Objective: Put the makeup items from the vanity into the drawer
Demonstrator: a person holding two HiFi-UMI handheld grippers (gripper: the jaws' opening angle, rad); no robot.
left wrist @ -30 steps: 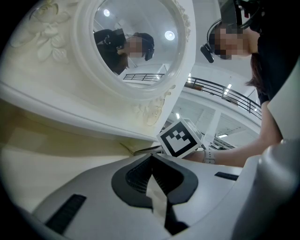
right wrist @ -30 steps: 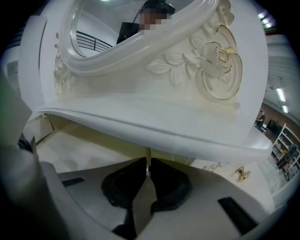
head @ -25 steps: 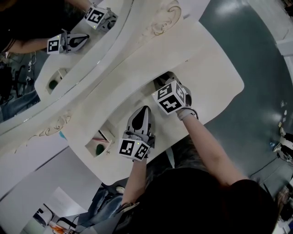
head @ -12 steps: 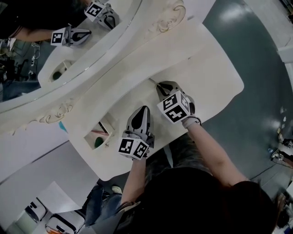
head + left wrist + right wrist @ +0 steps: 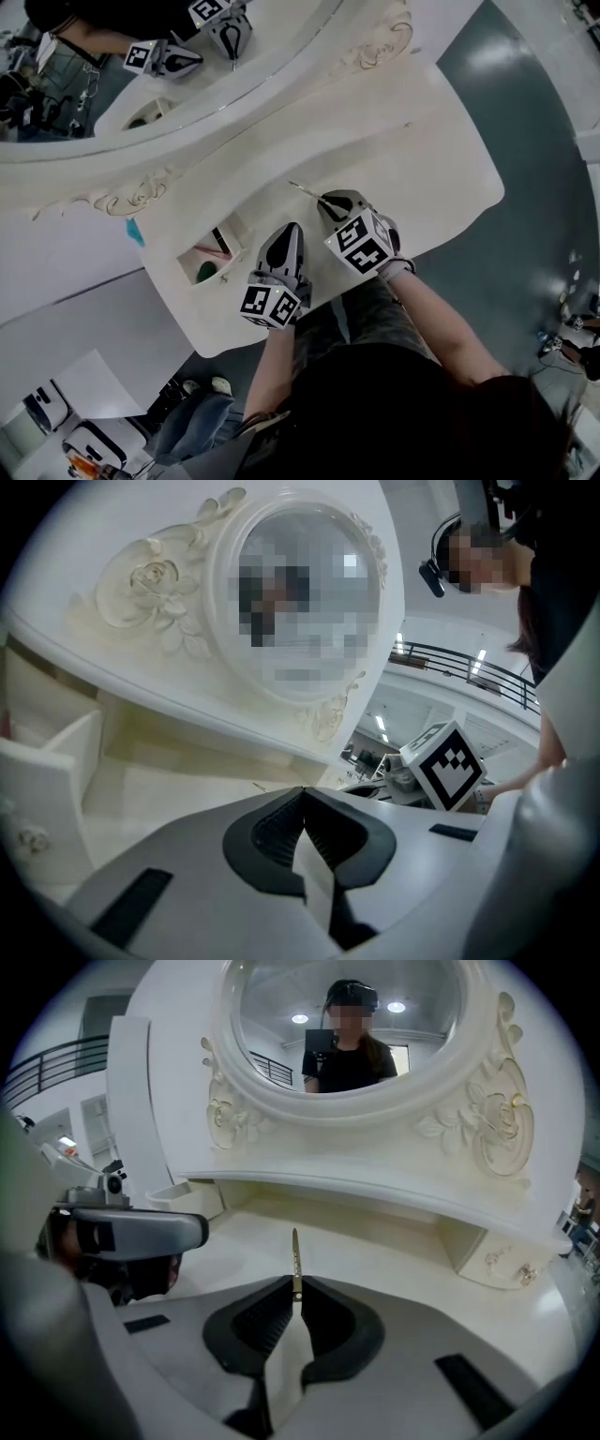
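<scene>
The right gripper [image 5: 324,200] tilts down, pinching a thin gold stick [image 5: 302,188]. The left gripper [image 5: 290,228], nearer the drawer [image 5: 185,265], lies flatter, jaws together, empty.

The vanity [image 5: 422,159] top looks smooth, cream and painted, with a soft shine. The mirror [image 5: 84,103] is shiny glass. The thin stick [image 5: 295,1255] looks like gold metal. The left gripper [image 5: 291,228] and right gripper [image 5: 323,199] are matt grey plastic with ribbed black pads [image 5: 258,1321]. The floor [image 5: 525,94] is dark and glossy.
</scene>
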